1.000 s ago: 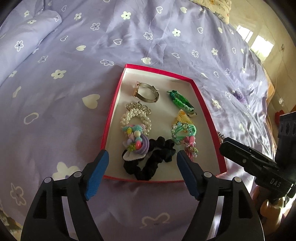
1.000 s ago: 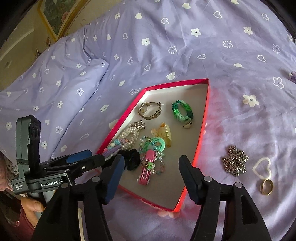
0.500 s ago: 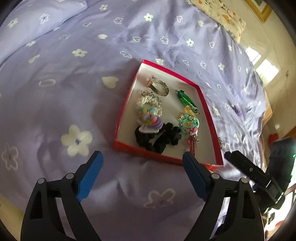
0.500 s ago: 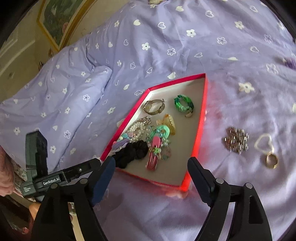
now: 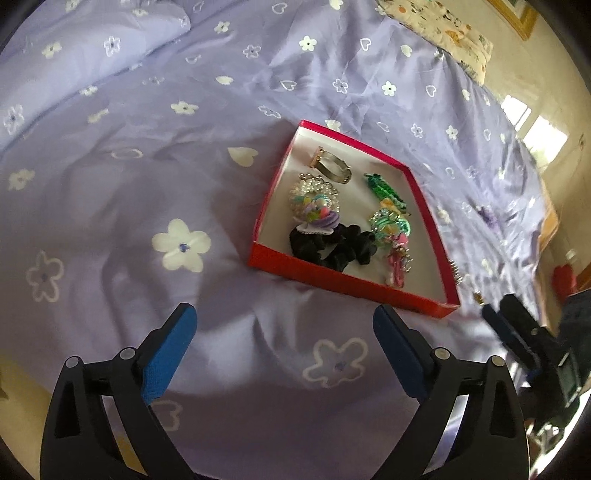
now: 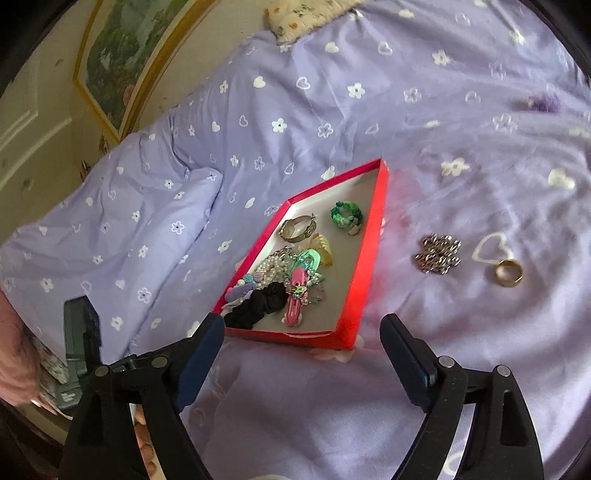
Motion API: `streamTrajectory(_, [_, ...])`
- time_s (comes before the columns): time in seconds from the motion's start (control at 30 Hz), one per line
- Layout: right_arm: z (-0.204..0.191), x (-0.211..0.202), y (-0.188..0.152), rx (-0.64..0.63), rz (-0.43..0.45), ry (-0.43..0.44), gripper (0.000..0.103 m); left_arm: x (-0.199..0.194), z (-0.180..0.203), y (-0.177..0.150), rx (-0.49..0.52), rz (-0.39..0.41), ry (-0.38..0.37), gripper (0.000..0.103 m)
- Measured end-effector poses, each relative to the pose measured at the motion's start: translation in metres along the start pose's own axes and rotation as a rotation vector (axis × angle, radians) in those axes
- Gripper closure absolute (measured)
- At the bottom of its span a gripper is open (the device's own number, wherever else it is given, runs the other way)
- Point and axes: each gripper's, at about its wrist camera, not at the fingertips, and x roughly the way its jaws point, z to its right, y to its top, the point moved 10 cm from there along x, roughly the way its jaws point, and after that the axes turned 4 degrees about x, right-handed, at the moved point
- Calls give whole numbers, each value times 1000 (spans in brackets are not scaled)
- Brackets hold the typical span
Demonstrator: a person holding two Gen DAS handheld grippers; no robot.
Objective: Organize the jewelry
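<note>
A shallow red box (image 5: pixel 351 286) (image 6: pixel 365 258) lies on the purple bedspread and holds several pieces: a black scrunchie (image 5: pixel 332 245) (image 6: pixel 258 308), a metal bangle (image 5: pixel 332 168) (image 6: pixel 297 229), a green bracelet (image 6: pixel 345 216), pearl beads and a pink clip (image 6: pixel 295 302). A silver chain (image 6: pixel 437 253) and a gold ring (image 6: pixel 509 272) lie on the bed to the right of the box. My left gripper (image 5: pixel 284 350) and right gripper (image 6: pixel 303 350) are both open and empty, held back from the box's near edge.
The purple flowered bedspread (image 5: pixel 147 184) covers the whole bed, with a fold at the left (image 6: pixel 147 221). A small purple item (image 6: pixel 543 101) lies far right. A framed picture (image 6: pixel 122 55) hangs on the wall behind. A patterned pillow (image 5: pixel 436 33) sits at the head.
Both grippers have pulled back and up from the box, so it looks smaller and farther. Both stay open. The jewelry has not moved.
</note>
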Motion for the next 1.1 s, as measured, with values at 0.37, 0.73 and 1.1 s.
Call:
streamTrajectory(0.37, [-32, -34, 23, -232, 106, -124, 6, -46, 14, 23, 149, 170, 137, 1])
streamTrajectory(0.73, [-25, -23, 16, -267, 113, -161, 0, -46, 29, 29, 292, 249, 278, 0])
streamTrajectory(1.1, [-14, -20, 8, -256, 109, -179, 0, -40, 27, 22, 269, 242, 258, 0])
